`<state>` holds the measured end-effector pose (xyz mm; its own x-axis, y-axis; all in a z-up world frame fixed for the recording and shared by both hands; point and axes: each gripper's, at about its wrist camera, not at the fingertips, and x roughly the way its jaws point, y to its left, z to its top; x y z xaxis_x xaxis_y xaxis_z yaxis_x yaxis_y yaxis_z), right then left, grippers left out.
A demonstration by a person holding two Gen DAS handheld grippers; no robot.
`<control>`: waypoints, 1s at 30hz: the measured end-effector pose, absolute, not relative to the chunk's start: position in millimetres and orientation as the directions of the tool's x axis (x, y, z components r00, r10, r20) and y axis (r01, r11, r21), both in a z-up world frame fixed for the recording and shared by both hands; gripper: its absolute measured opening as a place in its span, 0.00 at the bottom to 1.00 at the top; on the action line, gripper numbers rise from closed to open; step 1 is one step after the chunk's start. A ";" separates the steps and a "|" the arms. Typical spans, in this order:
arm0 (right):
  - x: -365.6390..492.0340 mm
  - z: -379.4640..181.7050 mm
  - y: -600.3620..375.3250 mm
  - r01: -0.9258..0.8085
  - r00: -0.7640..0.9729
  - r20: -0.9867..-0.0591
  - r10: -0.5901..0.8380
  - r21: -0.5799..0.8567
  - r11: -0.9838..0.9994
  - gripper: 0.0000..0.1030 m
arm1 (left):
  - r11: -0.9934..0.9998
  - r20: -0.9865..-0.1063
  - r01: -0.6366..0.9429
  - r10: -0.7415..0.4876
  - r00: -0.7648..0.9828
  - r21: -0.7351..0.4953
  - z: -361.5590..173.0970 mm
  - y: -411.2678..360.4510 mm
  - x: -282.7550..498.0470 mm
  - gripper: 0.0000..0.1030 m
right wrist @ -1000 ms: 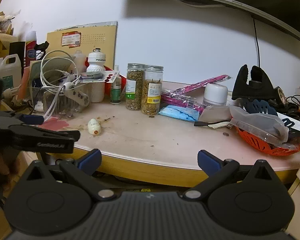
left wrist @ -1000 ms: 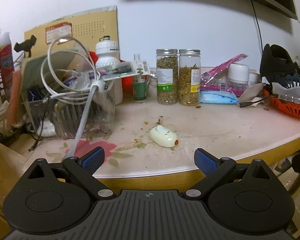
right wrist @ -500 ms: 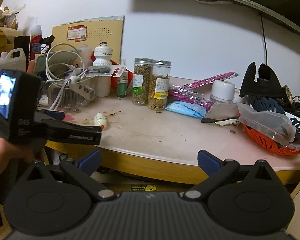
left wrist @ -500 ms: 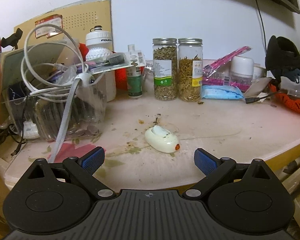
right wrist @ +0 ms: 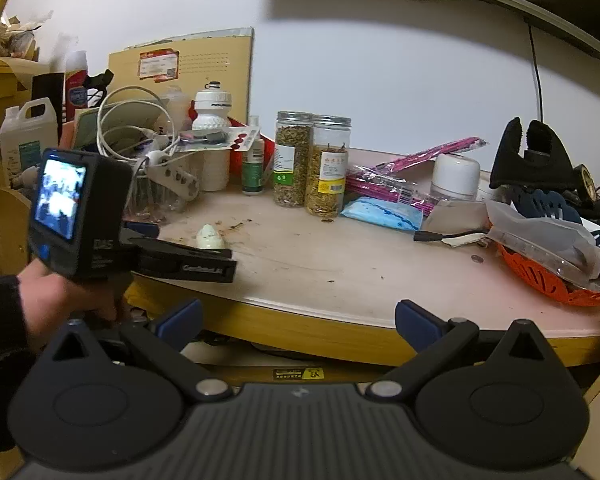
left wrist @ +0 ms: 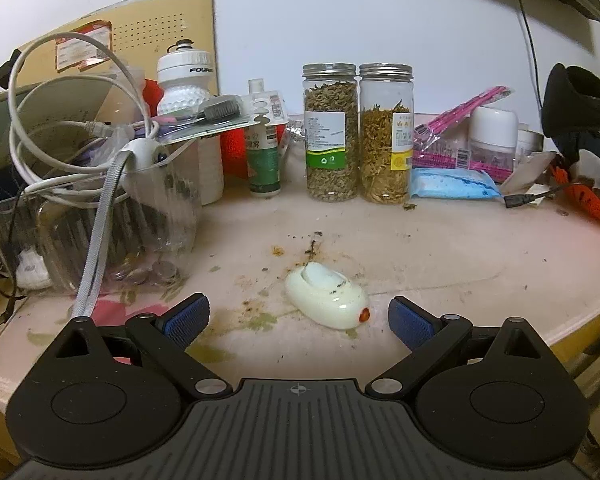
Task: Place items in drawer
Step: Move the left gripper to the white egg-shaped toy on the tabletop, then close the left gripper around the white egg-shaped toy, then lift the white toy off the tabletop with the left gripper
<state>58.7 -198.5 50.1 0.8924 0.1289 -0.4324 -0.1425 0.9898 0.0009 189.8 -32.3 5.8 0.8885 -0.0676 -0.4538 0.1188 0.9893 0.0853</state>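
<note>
A small white egg-shaped gadget with an orange dot (left wrist: 327,299) lies on the pink tabletop (left wrist: 440,256); it also shows in the right wrist view (right wrist: 209,237). My left gripper (left wrist: 299,317) is open, its blue-padded fingertips (left wrist: 188,316) either side of the gadget's near end, just short of it. My right gripper (right wrist: 299,322) is open and empty, held off the table's front edge (right wrist: 300,324). The left gripper body shows in the right wrist view (right wrist: 100,224). No drawer is in view.
Two glass jars of dried herbs (left wrist: 358,132) stand at the back. A clear container with white cables (left wrist: 92,184) is at the left, with a white bottle (left wrist: 186,92). A blue packet (left wrist: 452,184), pink packets, and an orange basket (right wrist: 548,276) lie right.
My left gripper has moved forward over the table so the white gadget now sits between its fingertips. The right gripper shifted slightly right and stays off the table edge.
</note>
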 end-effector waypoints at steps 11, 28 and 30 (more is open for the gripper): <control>58.9 48.3 -197.0 -0.154 0.886 -0.442 0.140 0.004 0.988 1.00 | 0.980 -0.451 0.198 -0.172 0.876 0.012 7.1 -28.8 198.9 0.29; 63.9 47.6 -195.8 -0.166 0.876 -0.459 0.149 0.002 0.986 1.00 | 0.982 -0.460 0.176 -0.127 0.879 0.065 13.7 -32.5 185.1 0.29; 64.1 47.1 -195.5 -0.166 0.874 -0.462 0.149 0.003 0.986 1.00 | 0.982 -0.461 0.171 -0.116 0.880 0.079 15.6 -32.5 180.9 0.29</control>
